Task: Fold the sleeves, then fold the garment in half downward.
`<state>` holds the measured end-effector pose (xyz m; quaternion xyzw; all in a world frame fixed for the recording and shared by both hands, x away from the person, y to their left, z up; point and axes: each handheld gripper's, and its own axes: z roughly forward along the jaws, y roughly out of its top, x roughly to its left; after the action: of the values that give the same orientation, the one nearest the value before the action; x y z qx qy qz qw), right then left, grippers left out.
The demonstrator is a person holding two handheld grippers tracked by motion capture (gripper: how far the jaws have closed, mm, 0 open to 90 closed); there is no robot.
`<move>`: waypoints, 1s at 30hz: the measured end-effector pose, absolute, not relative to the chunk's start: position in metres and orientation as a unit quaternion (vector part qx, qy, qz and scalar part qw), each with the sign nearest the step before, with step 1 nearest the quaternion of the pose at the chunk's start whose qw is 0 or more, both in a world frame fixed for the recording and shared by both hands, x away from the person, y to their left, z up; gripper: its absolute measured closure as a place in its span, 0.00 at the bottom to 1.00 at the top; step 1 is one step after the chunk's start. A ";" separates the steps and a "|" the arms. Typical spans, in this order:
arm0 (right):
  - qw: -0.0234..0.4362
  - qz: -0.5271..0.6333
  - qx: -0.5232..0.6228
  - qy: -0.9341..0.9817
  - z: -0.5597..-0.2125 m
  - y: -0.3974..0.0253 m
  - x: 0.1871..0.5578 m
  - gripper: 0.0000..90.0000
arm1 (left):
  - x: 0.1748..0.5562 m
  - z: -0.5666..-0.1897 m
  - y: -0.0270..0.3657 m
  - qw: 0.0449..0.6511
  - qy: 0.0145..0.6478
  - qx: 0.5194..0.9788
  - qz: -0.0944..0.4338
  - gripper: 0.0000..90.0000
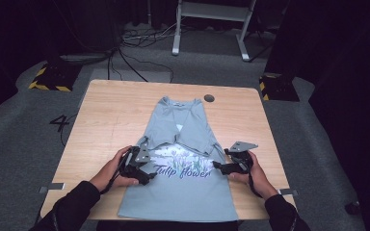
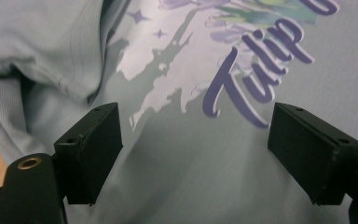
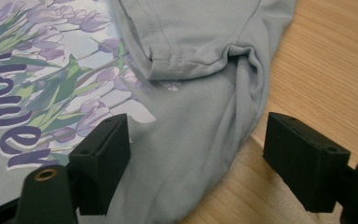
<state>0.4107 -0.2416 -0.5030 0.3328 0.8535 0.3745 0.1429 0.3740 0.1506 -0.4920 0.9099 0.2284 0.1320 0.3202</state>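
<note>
Grey-blue cotton T-shirt [image 1: 183,159] with purple "Tulip flower" tulip print lies flat on the light wooden table [image 1: 106,115], sleeves folded inward. Left gripper [image 1: 142,169] and right gripper [image 1: 224,167] rest at its sides, jaws spread, holding nothing.

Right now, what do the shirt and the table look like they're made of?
The shirt looks like soft knit fabric, probably cotton or a blend: the right gripper view shows a fine weave, stitched hems and floppy folds. Its tulip print looks like smooth ink lying on top. The table looks like wood or a wood-look laminate: pale matt surface with straight grain lines. Which one, I can't tell.
</note>
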 end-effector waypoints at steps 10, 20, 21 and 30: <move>0.143 0.375 0.332 0.854 -0.503 -0.241 0.412 0.24 | 0.370 -0.500 0.177 0.353 0.257 0.894 0.102 0.19; 0.142 0.373 0.329 0.856 -0.503 -0.240 0.413 0.23 | 0.364 -0.504 0.180 0.372 0.266 0.882 0.111 0.20; 0.142 0.373 0.329 0.856 -0.503 -0.240 0.413 0.23 | 0.364 -0.504 0.180 0.372 0.263 0.883 0.110 0.20; 0.140 0.371 0.327 0.858 -0.503 -0.239 0.405 0.24 | 0.351 -0.504 0.181 0.372 0.254 0.887 0.105 0.20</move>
<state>0.4050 -0.2395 -0.5026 0.3265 0.8579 0.3710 0.1404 0.3512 0.1815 -0.5040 0.8867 0.2540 0.1054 0.3717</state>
